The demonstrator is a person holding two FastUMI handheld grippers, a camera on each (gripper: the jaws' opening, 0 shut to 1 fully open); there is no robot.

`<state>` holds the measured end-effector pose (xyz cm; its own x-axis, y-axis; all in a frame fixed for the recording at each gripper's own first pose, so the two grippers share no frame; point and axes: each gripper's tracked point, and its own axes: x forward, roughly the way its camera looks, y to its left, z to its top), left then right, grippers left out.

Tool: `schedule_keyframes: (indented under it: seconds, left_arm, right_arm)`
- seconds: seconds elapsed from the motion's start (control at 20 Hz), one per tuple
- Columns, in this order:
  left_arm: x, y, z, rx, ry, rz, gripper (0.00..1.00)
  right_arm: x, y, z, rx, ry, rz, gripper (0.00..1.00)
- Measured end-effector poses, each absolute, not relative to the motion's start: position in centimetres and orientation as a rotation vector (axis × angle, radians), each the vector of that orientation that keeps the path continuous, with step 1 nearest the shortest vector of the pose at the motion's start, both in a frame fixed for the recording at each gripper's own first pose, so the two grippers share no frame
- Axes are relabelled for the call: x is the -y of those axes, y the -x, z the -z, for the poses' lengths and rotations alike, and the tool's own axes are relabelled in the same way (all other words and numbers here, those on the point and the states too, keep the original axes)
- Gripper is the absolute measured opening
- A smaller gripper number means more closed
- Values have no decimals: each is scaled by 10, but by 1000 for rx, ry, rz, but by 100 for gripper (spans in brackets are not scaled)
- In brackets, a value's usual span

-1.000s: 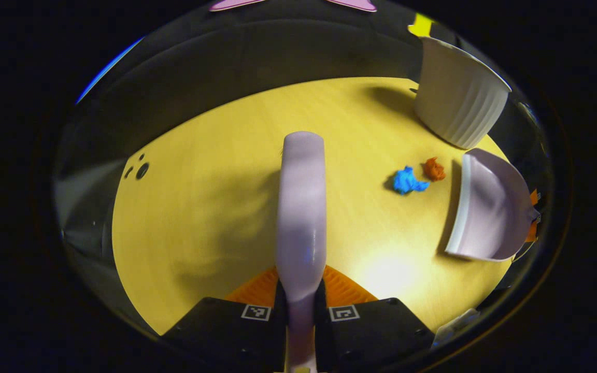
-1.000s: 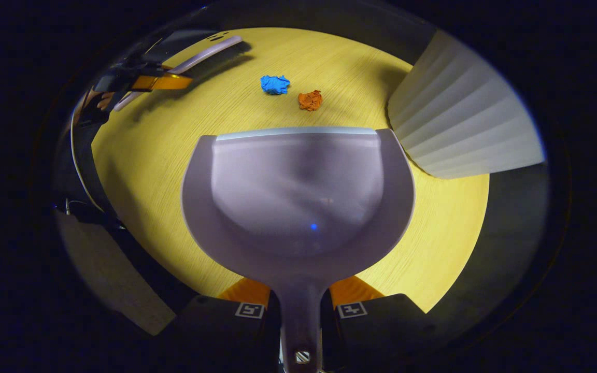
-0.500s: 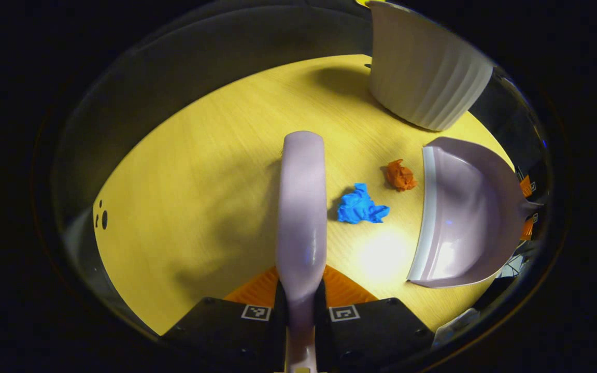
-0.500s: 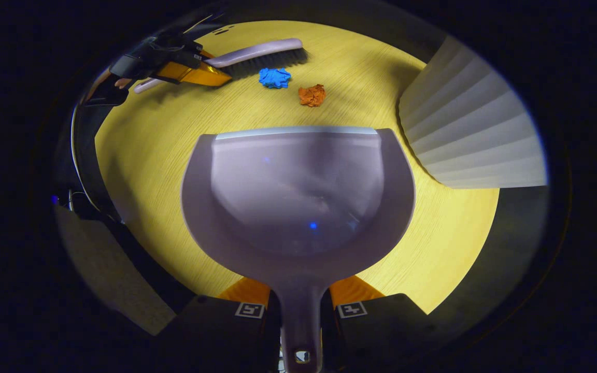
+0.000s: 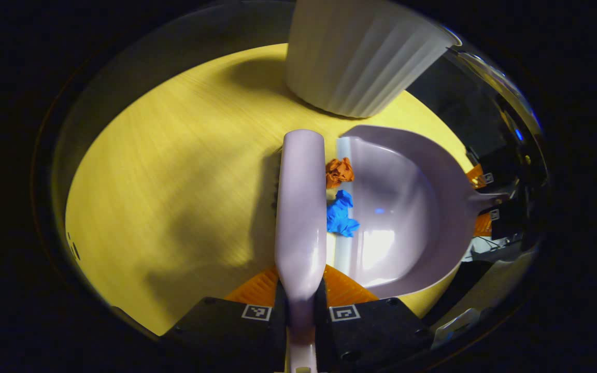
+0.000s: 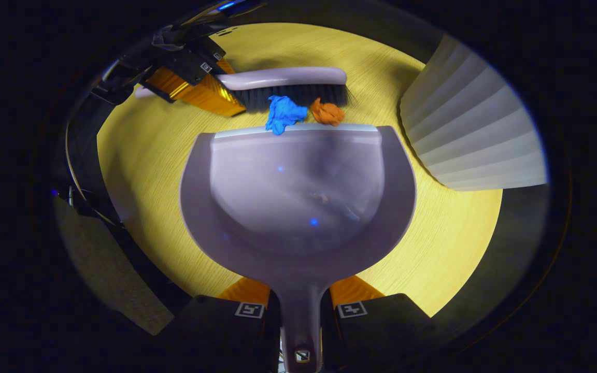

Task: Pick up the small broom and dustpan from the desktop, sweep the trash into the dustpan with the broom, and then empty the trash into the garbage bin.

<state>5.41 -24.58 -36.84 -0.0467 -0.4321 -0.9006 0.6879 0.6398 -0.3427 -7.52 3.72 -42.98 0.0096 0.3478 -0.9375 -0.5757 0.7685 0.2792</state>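
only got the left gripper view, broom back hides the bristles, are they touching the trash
observer: yes. In the right gripper view the dark bristles of the broom press against the blue wad and the orange wad.
operator: either one over the lip
observer: the blue wad hangs over the lip of the dustpan; the orange wad sits just outside it.
operator: pan grip ok
observer: the right tool has both fingers closed on the dustpan handle.

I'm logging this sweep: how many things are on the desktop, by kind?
Crumpled trash pieces: 2, blue and orange
Broom: 1
Dustpan: 1
Garbage bin: 1
Total: 5
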Motion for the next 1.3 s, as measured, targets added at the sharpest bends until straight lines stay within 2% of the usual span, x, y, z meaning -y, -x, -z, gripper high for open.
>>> schedule_keyframes:
  seconds: [0.1, 0.15, 0.25, 0.5, 0.55, 0.6, 0.7, 0.9, 1.15, 1.2, 1.3]
  left_arm:
    - [253, -41, 361, -1368, -189, 971, 26]
    - [256, -37, 357, -1376, -169, 976, 26]
    - [258, -43, 350, -1343, -140, 959, 27]
    - [250, -62, 314, -1218, -39, 869, 28]
    - [244, -70, 308, -1186, -37, 838, 25]
    - [235, -77, 305, -1156, -37, 807, 26]
    - [216, -86, 308, -1111, -56, 735, 26]
    - [175, -79, 315, -1117, -54, 629, 26]
    - [187, -68, 343, -1183, -63, 596, 26]
    - [183, -64, 347, -1191, -49, 599, 25]
    - [190, -60, 354, -1205, -22, 604, 26]
  right_arm:
    - [-40, 76, 433, -1362, 179, -714, 36]
    - [-43, 75, 436, -1348, 163, -704, 33]
    - [-49, 75, 437, -1329, 134, -674, 36]
    - [-55, 78, 438, -1279, 63, -579, 36]
    - [-56, 79, 438, -1273, 47, -553, 39]
    - [-55, 78, 435, -1272, 28, -525, 36]
    - [-47, 82, 427, -1277, -8, -462, 36]
    - [-25, 99, 376, -1305, -115, -325, 36]
    - [34, 103, 295, -1282, -203, -209, 39]
    - [46, 97, 280, -1273, -214, -194, 36]
    - [72, 86, 253, -1251, -238, -160, 36]
